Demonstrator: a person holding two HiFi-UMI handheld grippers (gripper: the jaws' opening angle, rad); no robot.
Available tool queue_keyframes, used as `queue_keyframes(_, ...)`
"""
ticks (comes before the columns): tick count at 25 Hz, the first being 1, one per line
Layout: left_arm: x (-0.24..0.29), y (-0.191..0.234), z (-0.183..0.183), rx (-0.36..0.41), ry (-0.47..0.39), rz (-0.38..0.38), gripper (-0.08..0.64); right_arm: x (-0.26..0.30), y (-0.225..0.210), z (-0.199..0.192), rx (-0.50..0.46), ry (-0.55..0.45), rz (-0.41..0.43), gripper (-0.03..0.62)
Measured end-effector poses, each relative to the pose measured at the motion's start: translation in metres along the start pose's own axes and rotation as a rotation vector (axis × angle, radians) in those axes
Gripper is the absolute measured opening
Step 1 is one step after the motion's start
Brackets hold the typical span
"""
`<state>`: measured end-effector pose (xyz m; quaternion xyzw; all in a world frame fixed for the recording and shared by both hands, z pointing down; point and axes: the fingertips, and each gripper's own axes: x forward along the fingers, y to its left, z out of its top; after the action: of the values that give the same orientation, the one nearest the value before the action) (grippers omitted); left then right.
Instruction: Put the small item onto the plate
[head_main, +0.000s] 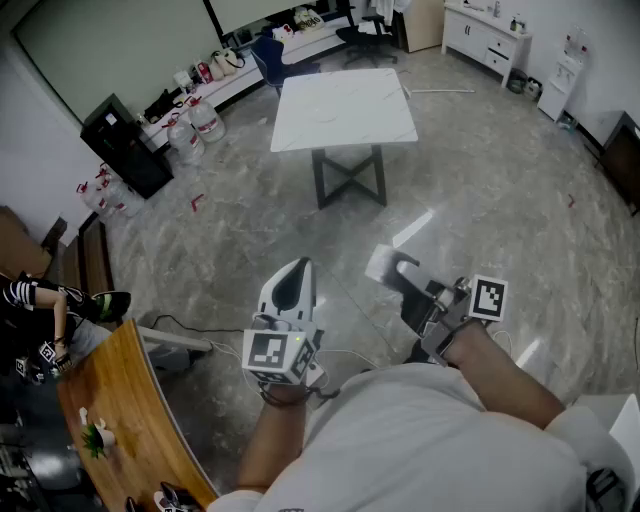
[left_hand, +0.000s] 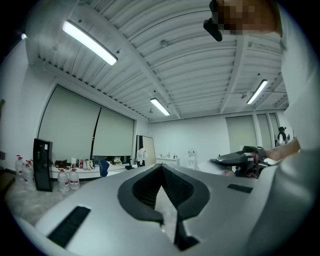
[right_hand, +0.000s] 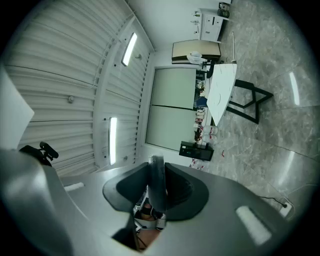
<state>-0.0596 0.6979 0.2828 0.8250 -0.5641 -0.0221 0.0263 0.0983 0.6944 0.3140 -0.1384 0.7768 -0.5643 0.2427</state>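
Note:
I stand over a grey stone floor with both grippers held out level in front of me. My right gripper (head_main: 402, 270) is shut on a thin flat pale piece (head_main: 382, 263). In the right gripper view (right_hand: 156, 165) that piece (right_hand: 156, 187) shows edge-on as a grey strip pinched between the dark pads. From the left gripper view it (left_hand: 211, 168) sticks out of the right gripper as a white sheet. My white left gripper (head_main: 293, 268) is to its left, its jaws (left_hand: 161, 168) shut at the tips with nothing between them.
A white table (head_main: 345, 105) on a dark cross-leg base stands a few steps ahead. Water jugs (head_main: 195, 125) and a black cabinet (head_main: 125, 145) line the far left wall. A wooden tabletop (head_main: 120, 400) is at my lower left, with a seated person (head_main: 40, 300) beside it.

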Motion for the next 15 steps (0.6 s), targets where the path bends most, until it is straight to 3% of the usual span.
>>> queue_keyframes(15,0.005,0.013,-0.010,-0.009,0.006,0.009,0.006,0.011,-0.008,0.007,-0.002,0.005,0.009,0.100)
